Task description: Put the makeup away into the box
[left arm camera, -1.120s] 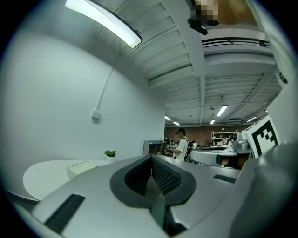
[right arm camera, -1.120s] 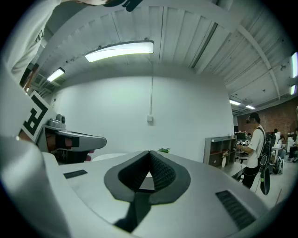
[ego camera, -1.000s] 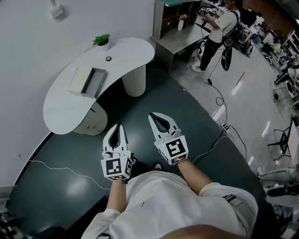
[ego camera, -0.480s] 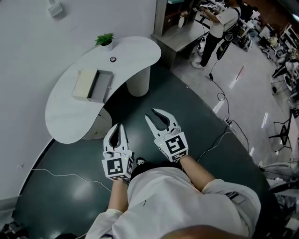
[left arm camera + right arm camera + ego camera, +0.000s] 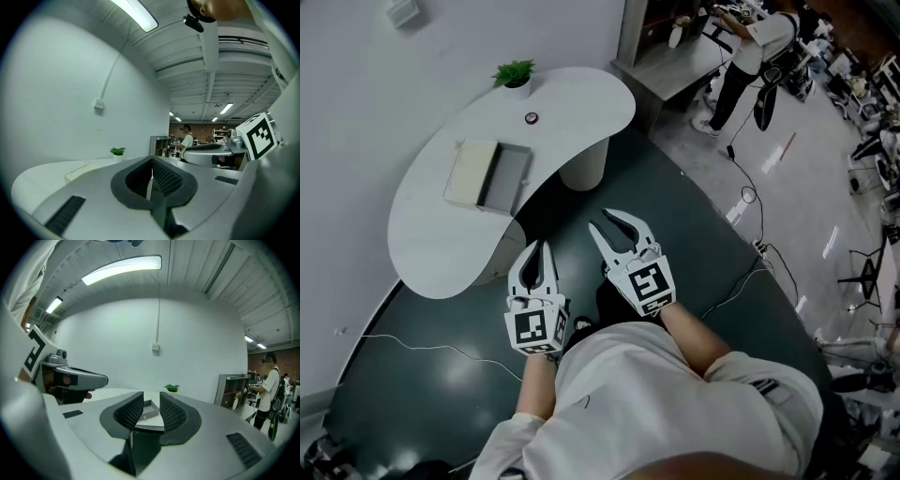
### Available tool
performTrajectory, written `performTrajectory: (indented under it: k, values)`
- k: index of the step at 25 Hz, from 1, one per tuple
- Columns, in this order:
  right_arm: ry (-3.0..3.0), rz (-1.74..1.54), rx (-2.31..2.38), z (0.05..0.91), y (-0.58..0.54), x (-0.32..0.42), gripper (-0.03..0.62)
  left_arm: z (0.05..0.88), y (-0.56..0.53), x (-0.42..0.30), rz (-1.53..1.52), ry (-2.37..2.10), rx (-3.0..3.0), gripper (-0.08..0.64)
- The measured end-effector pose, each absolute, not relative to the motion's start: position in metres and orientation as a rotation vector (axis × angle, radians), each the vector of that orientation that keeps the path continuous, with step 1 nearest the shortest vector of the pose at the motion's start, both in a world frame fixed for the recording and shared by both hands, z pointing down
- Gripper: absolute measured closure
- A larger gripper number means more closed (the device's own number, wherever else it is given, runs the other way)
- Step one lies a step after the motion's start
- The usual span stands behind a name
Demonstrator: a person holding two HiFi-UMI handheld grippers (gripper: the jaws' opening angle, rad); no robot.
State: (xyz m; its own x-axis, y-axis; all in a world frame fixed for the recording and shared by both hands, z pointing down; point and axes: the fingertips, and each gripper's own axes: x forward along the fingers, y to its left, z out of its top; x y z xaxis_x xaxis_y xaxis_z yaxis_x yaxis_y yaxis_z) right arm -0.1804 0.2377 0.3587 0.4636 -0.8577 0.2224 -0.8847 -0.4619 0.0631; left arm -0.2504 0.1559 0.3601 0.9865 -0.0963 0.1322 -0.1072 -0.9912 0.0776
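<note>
1 smooth white kidney-shaped table (image 5: 431, 234) carries 1 open rectangular box (image 5: 506, 180), 1 small round makeup pot (image 5: 531, 117) lying apart from the box, and 1 potted plant (image 5: 515, 75). The left gripper (image 5: 540, 247) has its ribbed jaws together. The right gripper (image 5: 605, 221) has its jaws slightly apart, with nothing between them. The table sits nearer both grippers than 1 second ago.

White on white: a kidney-shaped white table (image 5: 431, 253) stands against a white wall (image 5: 487, 28). It rests on a dark green floor (image 5: 694, 234) that meets glossy pale grey flooring (image 5: 806, 216) crossed by a short red stripe (image 5: 785, 150). The box (image 5: 487, 175) on the table shows a grey tray and a cream lid. The potted plant (image 5: 515, 73) is green in a white pot. The left gripper (image 5: 537, 246) and right gripper (image 5: 609, 219) are white with black cross-hatched pads (image 5: 172, 412). The marker cube (image 5: 534, 330) on each is patterned with black-and-white squares. The person's shirt (image 5: 656, 403) is white. A thin white cable (image 5: 422, 347) trails over the green.
</note>
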Motion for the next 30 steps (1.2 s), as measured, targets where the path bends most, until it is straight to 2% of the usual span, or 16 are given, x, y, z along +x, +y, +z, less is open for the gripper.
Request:
performTrajectory:
  k: [13,20,30]
  values:
    - [-1.706,0.15,2.422,0.343,0.201,-0.014,0.497,0.349,0.134,-0.1,0.22,-0.319,3.04,0.54]
    - [-1.751,0.33,2.376,0.383,0.18,0.032,0.479,0.379,0.114,-0.065,0.383,-0.349,3.01,0.54]
    - [-1.705,0.407,2.334,0.407,0.106,0.103,0.476,0.399,0.027,0.017,0.409,-0.308,2.997,0.54]
